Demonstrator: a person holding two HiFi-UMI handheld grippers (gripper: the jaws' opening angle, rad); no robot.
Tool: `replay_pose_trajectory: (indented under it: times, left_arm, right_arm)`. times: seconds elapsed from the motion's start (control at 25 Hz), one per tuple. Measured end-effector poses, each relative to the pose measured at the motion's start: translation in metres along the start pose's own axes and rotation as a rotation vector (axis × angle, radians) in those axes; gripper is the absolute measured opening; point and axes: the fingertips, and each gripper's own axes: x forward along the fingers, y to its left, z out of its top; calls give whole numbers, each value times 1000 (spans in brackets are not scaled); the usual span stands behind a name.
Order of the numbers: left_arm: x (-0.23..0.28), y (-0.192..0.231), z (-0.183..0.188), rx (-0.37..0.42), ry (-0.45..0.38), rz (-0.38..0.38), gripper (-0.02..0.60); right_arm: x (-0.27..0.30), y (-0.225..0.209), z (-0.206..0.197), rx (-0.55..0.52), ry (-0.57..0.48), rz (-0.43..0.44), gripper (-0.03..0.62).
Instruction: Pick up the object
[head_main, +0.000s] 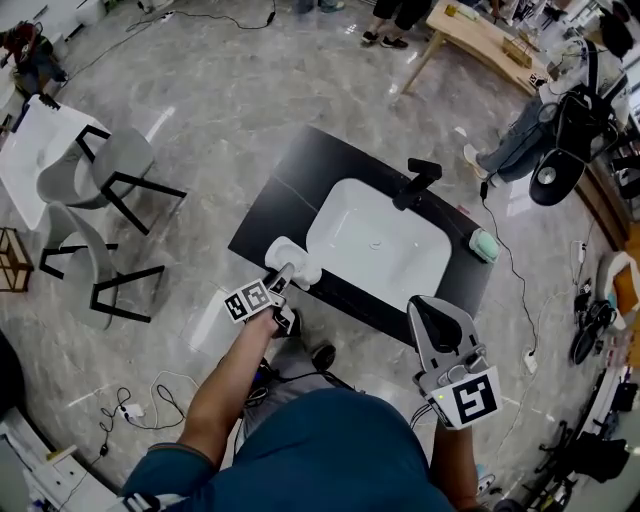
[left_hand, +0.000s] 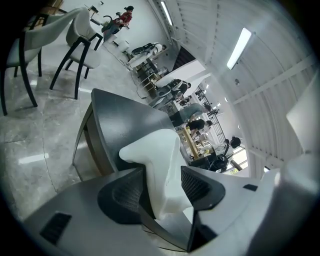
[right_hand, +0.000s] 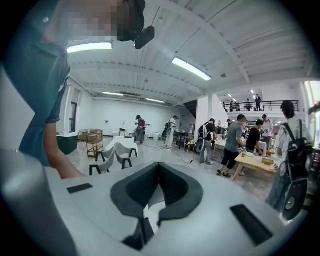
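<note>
The left gripper has its jaws clamped on the white object — held between them, just beside the basin on the counter. The right gripper has its jaws pressed together — empty.

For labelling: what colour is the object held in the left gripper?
The object is white, clearest in the left gripper view.

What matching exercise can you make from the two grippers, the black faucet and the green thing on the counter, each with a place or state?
1 left gripper
2 right gripper
3 black faucet
4 green thing

A at the counter's right end
B shut, empty
C shut on the white object
D at the basin's far rim

Pairs: 1-C, 2-B, 3-D, 4-A
</note>
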Motion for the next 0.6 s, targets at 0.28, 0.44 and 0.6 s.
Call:
replay_pose_trajectory:
  times: [0.28, 0.44, 0.6]
  left_arm:
    - [20, 3, 10, 41, 51, -1, 229]
    - [30, 7, 12, 65, 94, 17, 201]
    - [40, 3, 15, 78, 97, 7, 184]
  right_arm:
    - [14, 0, -1, -8, 1, 23, 14]
    - [18, 2, -10, 38, 49, 12, 14]
    - [20, 1, -10, 37, 44, 11, 14]
